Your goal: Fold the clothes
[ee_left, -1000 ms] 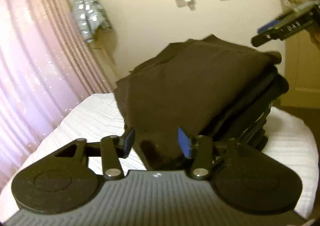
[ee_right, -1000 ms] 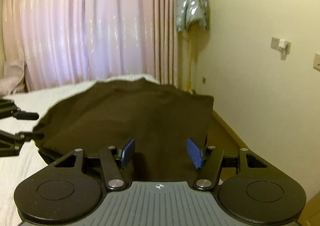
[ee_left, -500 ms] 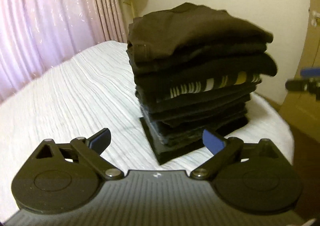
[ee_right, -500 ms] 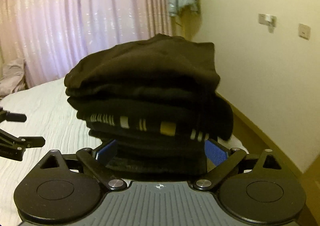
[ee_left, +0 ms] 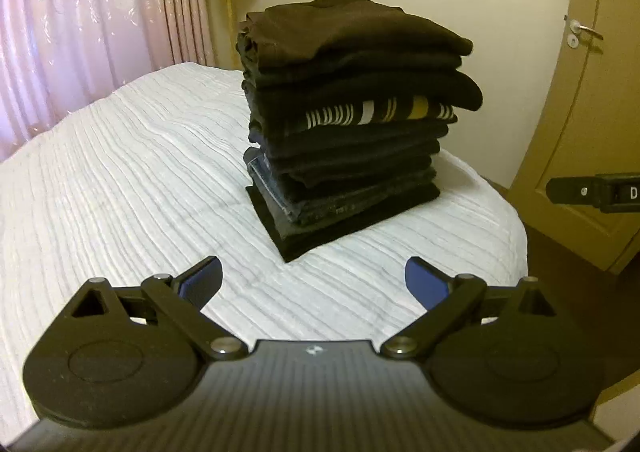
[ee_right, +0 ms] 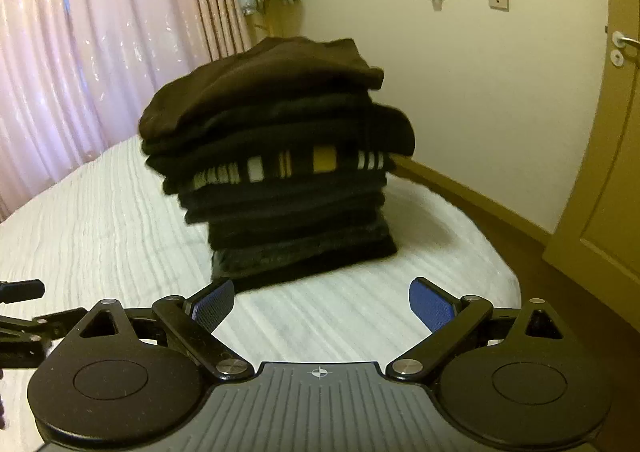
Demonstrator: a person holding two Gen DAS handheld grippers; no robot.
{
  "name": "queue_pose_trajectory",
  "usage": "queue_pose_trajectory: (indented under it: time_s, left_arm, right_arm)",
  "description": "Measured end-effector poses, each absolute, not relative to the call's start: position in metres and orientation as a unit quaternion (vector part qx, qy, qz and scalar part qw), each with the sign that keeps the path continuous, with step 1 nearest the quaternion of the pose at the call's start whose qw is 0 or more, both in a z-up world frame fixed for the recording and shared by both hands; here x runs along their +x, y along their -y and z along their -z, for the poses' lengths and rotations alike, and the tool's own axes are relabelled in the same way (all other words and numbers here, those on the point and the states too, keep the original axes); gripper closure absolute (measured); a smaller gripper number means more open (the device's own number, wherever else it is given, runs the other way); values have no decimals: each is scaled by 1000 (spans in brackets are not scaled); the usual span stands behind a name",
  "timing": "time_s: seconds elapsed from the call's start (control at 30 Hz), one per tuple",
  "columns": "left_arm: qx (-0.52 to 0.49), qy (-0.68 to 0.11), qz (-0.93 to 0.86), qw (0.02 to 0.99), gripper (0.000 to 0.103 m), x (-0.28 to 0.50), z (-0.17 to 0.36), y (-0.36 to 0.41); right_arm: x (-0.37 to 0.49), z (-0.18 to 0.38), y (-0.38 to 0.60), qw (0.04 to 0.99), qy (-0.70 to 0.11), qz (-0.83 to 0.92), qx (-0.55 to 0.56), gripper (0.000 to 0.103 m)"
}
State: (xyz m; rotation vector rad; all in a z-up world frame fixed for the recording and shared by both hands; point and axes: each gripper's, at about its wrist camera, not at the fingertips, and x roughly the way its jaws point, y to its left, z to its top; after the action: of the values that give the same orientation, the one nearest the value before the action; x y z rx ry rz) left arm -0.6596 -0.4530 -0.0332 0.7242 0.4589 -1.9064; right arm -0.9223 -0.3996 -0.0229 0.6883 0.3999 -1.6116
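A white quilted bed (ee_left: pixel 140 180) fills the room ahead of pink curtains (ee_left: pixel 80 20). No container is present; the stack of folded clothes (ee_left: pixel 352 124) stands on the bed at 12 o'clock from both tools, a brown garment (ee_right: pixel 264 80) on top. The left gripper (ee_left: pixel 313 278) and right gripper (ee_right: pixel 321 302) are both spread wide, empty, clear of the stack.

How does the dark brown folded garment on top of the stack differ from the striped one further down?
The dark brown folded garment is plain; the striped folded garment shows white and yellow bars on black. The brown one lies on top, its upper face exposed; the striped one is sandwiched mid-stack, showing only an edge. Both are folded flat in the same pile on the white quilted bed.
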Motion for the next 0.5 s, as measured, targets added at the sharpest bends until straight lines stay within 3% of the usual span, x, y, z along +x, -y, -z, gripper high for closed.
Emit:
queue_pose_trajectory:
  time_s: [0.5]
  left_arm:
    - [280, -208, 752, 560, 5, -688, 17, 444]
  right_arm:
    - [-931, 15, 402, 647, -199, 676, 291, 6]
